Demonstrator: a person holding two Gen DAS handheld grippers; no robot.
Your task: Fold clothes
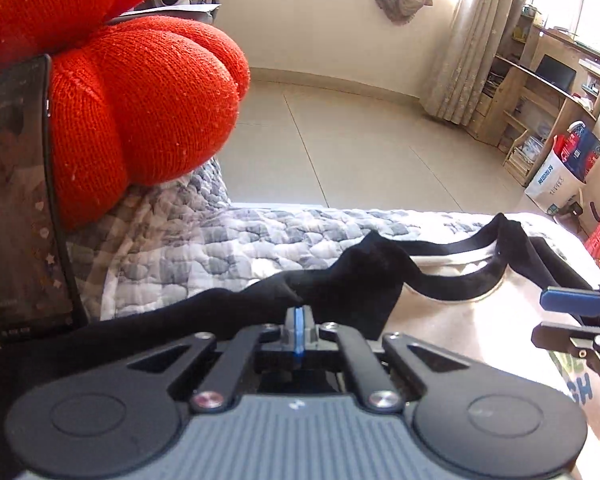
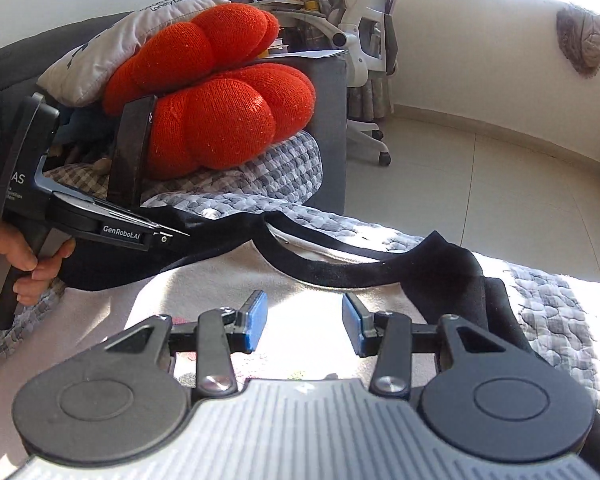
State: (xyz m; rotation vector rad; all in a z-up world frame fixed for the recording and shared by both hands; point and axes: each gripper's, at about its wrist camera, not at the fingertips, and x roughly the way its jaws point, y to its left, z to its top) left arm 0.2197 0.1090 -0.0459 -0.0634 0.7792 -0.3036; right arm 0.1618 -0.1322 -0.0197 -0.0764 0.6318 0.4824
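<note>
Jaws pinched together on the left gripper [image 1: 299,330] beside the shirt's [image 1: 440,320] black sleeve [image 1: 352,280], the right gripper [image 2: 304,322] waits half-spread at three o'clock, apparently readying a fold.

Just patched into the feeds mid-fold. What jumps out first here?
The bright orange knitted knot cushion dominates, piled on the grey-and-white quilted bedspread at upper left. In front lies a cream T-shirt with black collar and sleeves. The left gripper is shut at its black sleeve edge; the right gripper hovers open over the cream front.
</note>
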